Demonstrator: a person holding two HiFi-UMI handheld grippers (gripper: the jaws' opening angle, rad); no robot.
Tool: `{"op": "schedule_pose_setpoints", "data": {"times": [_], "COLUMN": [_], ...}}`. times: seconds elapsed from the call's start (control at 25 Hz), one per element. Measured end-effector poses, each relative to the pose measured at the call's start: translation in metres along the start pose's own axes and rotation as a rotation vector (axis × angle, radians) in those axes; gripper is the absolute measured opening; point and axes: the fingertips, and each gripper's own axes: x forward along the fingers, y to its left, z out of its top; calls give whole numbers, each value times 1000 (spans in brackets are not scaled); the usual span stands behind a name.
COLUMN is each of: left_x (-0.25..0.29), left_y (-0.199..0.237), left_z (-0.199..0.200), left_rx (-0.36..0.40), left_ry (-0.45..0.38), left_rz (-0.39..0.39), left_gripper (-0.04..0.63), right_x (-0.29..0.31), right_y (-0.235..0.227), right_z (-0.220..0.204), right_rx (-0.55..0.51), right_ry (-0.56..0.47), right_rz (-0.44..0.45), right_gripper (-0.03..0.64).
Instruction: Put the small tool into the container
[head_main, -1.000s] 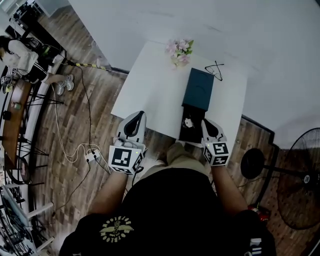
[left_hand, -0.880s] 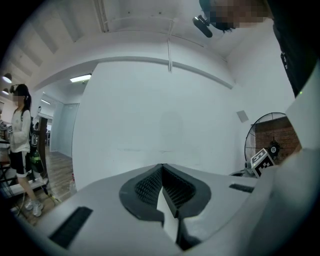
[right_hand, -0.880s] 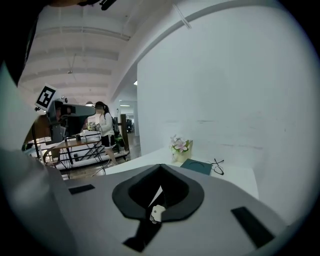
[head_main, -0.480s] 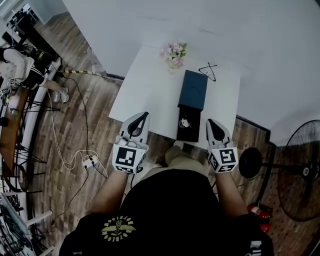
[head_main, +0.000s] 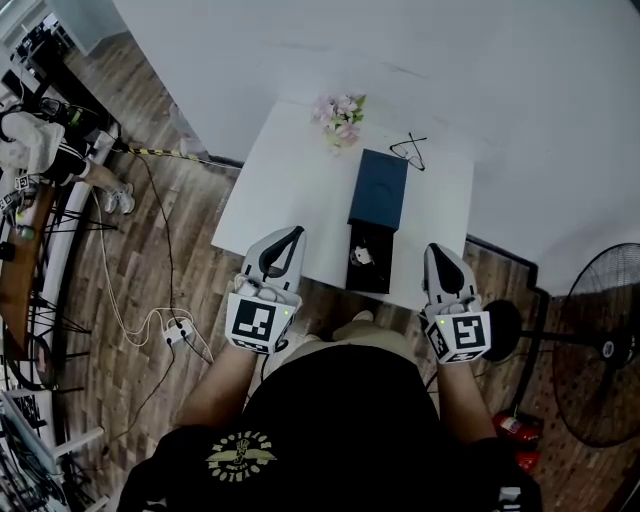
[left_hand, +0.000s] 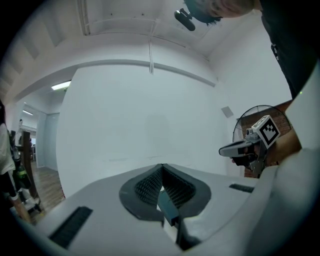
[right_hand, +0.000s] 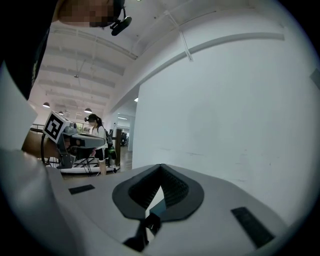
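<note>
The small tool (head_main: 362, 255), a pale little thing, lay in the black tray (head_main: 372, 278) that stood open at the near end of the dark blue container (head_main: 380, 185) on the white worktop (head_main: 280, 190). The placing looked finished, unless the tray was meant to be slid shut, which would call for a level push on its near edge. The left gripper (head_main: 293, 236) and right gripper (head_main: 438, 250) hung by the worktop's near edge, each pressed together on nothing. Only the head view showed tool and container. The gripper views faced a white wall and showed the empty jaws.
</note>
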Motion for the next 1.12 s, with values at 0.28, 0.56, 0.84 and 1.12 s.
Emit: {"op": "schedule_pose_setpoints", "data": {"times": [0.28, 0.56, 0.84, 1.12], "left_x": [42, 75, 113, 145], "left_y": [-8, -19, -31, -66], "left_z": [2, 11, 19, 28], "left_rx": [-1, 22, 51, 55], "left_ry": [34, 29, 47, 44], "left_rz": [3, 27, 47, 27], "left_gripper": [6, 6, 6, 6], "right_x": [9, 22, 31, 29], "right_y": [-30, -60, -88, -117], "right_z": [28, 33, 23, 15], "right_rx": [9, 9, 38, 67], "right_ry": [-45, -56, -55, -70], "right_rz": [15, 52, 96, 144], "right_gripper": [0, 0, 0, 0]}}
